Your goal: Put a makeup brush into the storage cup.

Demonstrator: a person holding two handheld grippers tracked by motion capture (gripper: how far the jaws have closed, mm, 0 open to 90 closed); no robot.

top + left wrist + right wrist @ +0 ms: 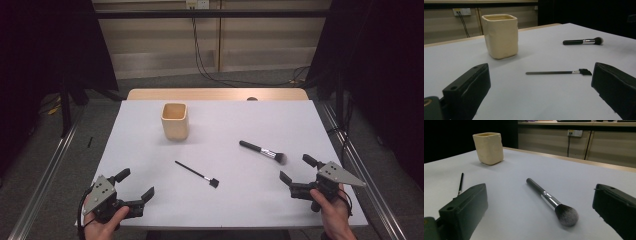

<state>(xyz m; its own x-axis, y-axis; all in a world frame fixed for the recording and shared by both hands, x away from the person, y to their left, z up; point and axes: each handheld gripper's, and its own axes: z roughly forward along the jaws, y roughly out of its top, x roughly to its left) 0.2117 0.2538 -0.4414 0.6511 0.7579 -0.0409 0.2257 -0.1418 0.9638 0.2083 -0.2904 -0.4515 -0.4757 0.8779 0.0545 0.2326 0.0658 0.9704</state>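
**Two brushes down, one cup waiting, both grippers wide and empty**

Standing here, I see a white table (150,200) with three things on it. A cream, square-sided ceramic cup (174,121) stands upright toward eleven o'clock from the table's middle. A thin black brush with a small flat dark head (197,174) lies flat near the centre, its head pointing toward five o'clock. A thicker black-handled powder brush with a silver ferrule and a fluffy grey tip (262,152) lies at about three o'clock, its tip also toward five o'clock. The two brushes are well apart, and neither touches the cup.

The left gripper (136,186) sits at seven o'clock by the near edge, its jaws spread as wide as they go with nothing between them. The right gripper (296,169) sits at four o'clock, equally agape and empty, near the powder brush's fluffy tip.

My reading is that the brushes belong in the cup, and the right gripper goes first. To do it well, I would come down across the black handle, not the bristles, with the jaws either side of the shaft and low to the table. Closing near the ferrule should keep the brush from swinging. The thin brush lies very flat, so the left gripper will need its jaw tips almost on the surface.
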